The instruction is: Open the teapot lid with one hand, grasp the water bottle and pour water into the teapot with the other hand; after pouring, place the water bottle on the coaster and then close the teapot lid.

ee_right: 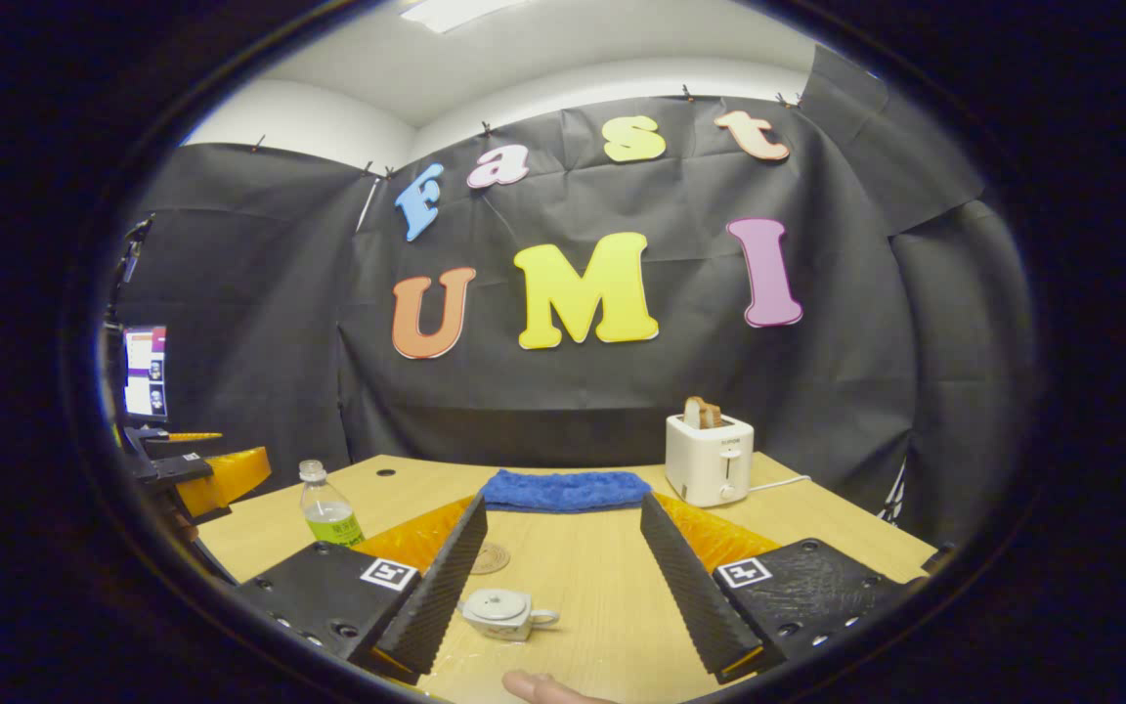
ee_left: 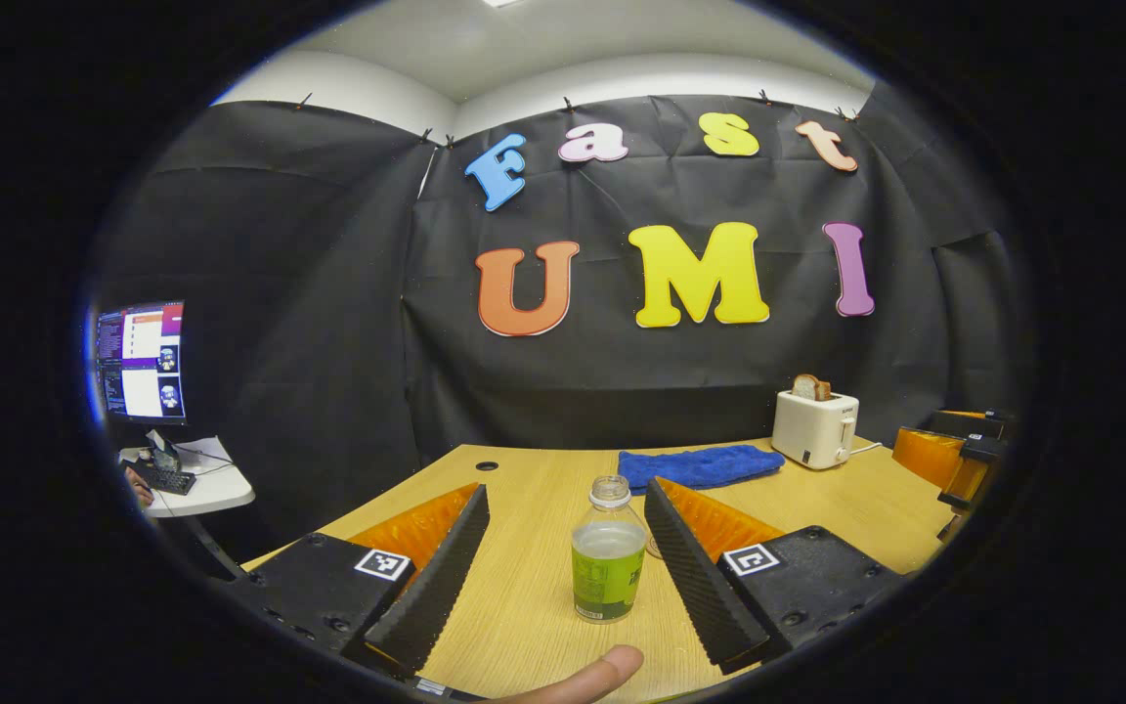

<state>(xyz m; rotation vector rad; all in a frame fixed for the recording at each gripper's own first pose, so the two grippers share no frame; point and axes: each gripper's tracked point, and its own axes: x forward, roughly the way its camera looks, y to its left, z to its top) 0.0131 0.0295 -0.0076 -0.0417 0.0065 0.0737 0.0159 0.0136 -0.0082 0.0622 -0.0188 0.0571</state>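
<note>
Between my left gripper (ee_left: pixel 563 577)'s wide-spread fingers stands the water bottle (ee_left: pixel 608 557), ungripped; my right gripper (ee_right: pixel 555 577), equally wide, faces the teapot (ee_right: pixel 504 613), lid still on. Nothing's done yet, I judge.

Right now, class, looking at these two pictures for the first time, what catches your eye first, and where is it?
In the left gripper view, a clear plastic water bottle with a green label stands uncapped on the wooden table between the open left gripper. In the right gripper view, a small pale teapot sits lidded between the open right gripper; a white toaster stands behind.
</note>
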